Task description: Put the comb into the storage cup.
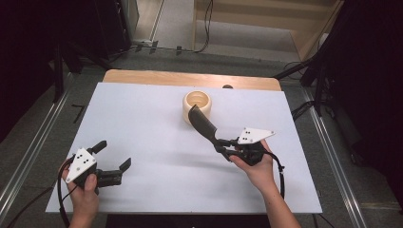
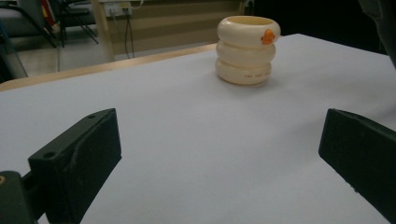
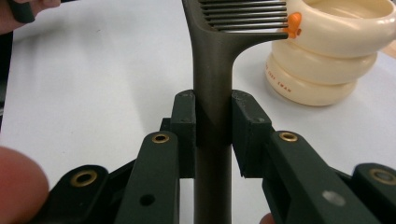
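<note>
A cream ribbed cup (image 1: 197, 106) with a small orange mark stands at the far middle of the white table (image 1: 142, 133). My right gripper (image 1: 223, 146) is shut on the handle of a dark comb (image 1: 203, 124); the comb's toothed end reaches up to the cup's near side. In the right gripper view the pads (image 3: 184, 123) press both sides of the comb handle (image 3: 212, 84), with the cup (image 3: 327, 51) just behind the teeth. My left gripper (image 1: 113, 156) is at the near left, open and holding nothing. In the left gripper view its jaws stand wide apart, facing the cup (image 2: 246, 49).
A wooden strip (image 1: 190, 79) runs along the table's far edge. Dark stands and cables line the floor left and right. Metal rails (image 1: 28, 156) flank the table.
</note>
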A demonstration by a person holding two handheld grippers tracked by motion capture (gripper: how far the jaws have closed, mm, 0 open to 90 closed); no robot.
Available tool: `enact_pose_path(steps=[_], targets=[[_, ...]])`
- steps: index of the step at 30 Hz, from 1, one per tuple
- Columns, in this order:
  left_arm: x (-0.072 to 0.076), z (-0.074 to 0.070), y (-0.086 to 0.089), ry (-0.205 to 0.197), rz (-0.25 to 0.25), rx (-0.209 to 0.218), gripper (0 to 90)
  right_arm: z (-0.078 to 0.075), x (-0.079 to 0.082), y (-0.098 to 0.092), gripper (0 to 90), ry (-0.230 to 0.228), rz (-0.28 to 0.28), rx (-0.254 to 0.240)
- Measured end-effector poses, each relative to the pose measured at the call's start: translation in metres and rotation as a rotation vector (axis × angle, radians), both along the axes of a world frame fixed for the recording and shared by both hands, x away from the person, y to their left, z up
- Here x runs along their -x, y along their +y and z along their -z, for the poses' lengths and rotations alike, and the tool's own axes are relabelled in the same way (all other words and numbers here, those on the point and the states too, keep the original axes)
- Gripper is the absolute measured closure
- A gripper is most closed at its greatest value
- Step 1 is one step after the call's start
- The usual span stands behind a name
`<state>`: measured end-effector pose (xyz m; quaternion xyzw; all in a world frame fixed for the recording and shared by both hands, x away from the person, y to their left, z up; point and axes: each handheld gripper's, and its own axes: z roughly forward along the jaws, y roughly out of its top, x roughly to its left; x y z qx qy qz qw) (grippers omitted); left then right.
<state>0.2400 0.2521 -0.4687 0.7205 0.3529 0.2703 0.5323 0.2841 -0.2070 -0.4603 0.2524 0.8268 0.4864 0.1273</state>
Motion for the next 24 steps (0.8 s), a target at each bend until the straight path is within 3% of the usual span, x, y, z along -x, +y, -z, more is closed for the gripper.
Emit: enact_pose_path(steps=[5, 16, 24], targets=[[-0.002, -0.006, -0.012, 0.009, 0.047, -0.006, 0.0, 0.005, 0.005, -0.008, 70.6, -0.007, 0.026, -0.035], [-0.011, -0.012, -0.042, 0.017, 0.097, -0.018, 0.0, 0.011, 0.011, -0.022, 70.6, -0.024, 0.059, -0.099], [-0.019, -0.019, -0.063, 0.020, 0.140, 0.008, 0.0, 0.016, 0.013, -0.026, 70.6, -0.027, 0.078, -0.134]])
